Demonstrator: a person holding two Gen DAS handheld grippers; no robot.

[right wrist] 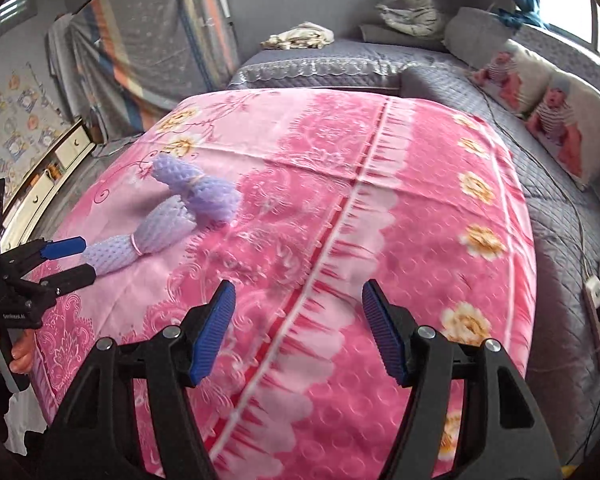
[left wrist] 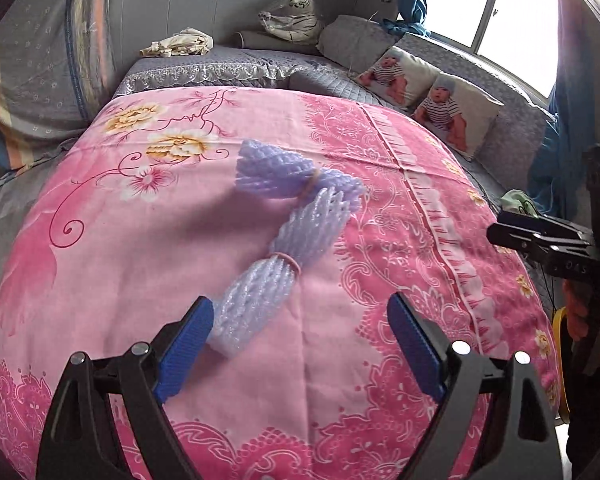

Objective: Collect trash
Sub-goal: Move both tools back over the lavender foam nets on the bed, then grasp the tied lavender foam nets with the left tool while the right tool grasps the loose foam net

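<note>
Left claw (left wrist: 300,344) near, blue pads spread wide, nothing clamped. Near end of lilac foam-net bundle (left wrist: 276,264) lies beside left pad (left wrist: 180,356); contact unclear. Second foam-net bundle (left wrist: 288,176) just beyond, crossing first. Both on pink floral bedspread (left wrist: 140,240). Right claw (left wrist: 540,236) at right edge. Baby-print cushions (left wrist: 432,92) far right.

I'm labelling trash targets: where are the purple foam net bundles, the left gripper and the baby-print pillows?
purple foam net bundles (left wrist: 300,224), left wrist view, middle of the nearer bundle.
left gripper (left wrist: 300,344), left wrist view, midway between fingertips.
baby-print pillows (left wrist: 452,108), left wrist view, nearer pillow's face.
</note>
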